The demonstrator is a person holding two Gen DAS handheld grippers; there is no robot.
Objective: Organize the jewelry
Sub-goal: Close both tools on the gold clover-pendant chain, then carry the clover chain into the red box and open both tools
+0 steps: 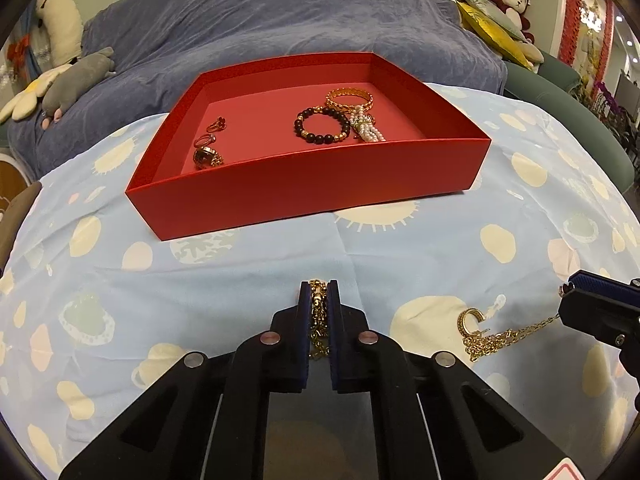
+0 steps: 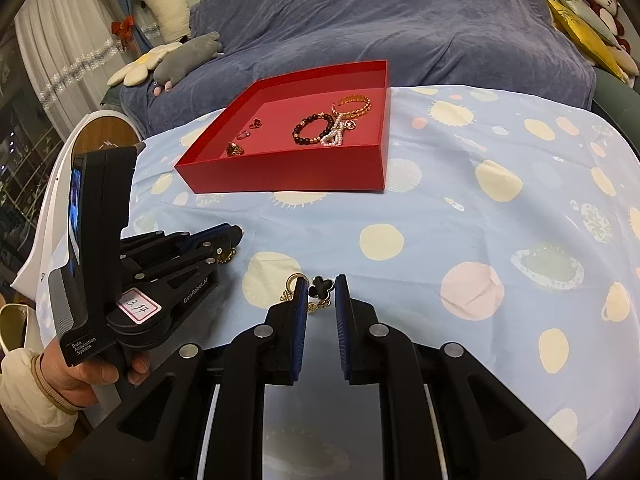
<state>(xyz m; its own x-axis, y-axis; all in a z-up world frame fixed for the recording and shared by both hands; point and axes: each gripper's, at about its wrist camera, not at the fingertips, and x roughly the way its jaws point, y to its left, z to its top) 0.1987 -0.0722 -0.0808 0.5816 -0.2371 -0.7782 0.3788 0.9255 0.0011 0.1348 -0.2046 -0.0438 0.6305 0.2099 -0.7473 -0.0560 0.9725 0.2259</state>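
A red tray (image 1: 304, 184) sits on the blue patterned cloth, also in the right wrist view (image 2: 288, 176). In it lie a gold bangle (image 1: 351, 98), a dark bead bracelet (image 1: 321, 125), a pearl piece (image 1: 366, 127) and rings (image 1: 208, 151). My left gripper (image 1: 319, 292) is shut on a gold chain (image 1: 318, 320) just above the cloth. My right gripper (image 2: 321, 292) is open around a black clover pendant (image 2: 320, 286) on a gold chain (image 1: 504, 338); a gold ring (image 1: 470, 320) lies beside it.
A sofa under a blue-grey cover (image 1: 280, 20) stands behind the table with plush toys (image 1: 60, 20) and cushions (image 1: 492, 28). The cloth (image 2: 480, 220) stretches to the right of the tray. A round white stand (image 2: 104, 132) is at the left.
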